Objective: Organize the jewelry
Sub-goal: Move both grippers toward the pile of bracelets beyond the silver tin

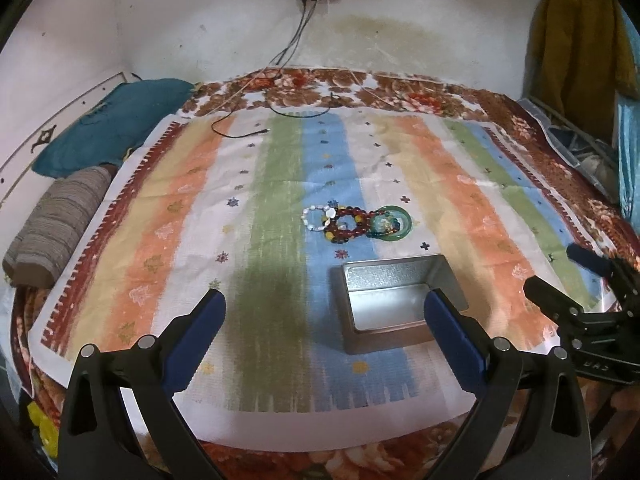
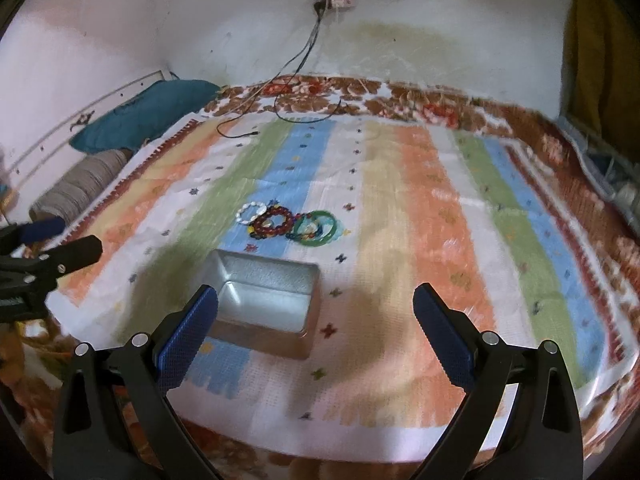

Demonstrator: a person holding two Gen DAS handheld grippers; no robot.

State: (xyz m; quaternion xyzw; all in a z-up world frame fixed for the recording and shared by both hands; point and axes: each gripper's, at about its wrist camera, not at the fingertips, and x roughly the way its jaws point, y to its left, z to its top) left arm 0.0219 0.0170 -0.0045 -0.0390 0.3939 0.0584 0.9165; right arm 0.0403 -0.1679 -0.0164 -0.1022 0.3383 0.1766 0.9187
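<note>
Jewelry cluster: white pearl bracelet [image 1: 318,219], dark red bead bracelet [image 1: 352,222] and green glass bangle [image 1: 390,222] lie touching on the striped cloth [image 1: 460,208], just beyond the empty rectangular metal tin [image 1: 394,276]. Left gripper [image 1: 326,316] and right gripper [image 2: 316,312] both spread wide, holding nothing. Best approach: take an outer piece first, pinch one strand only, lift clear so neighbours don't drag, release low inside tin.

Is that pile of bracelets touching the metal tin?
Apart. The left wrist view shows a strip of striped cloth between the bracelets and the tin.
</note>
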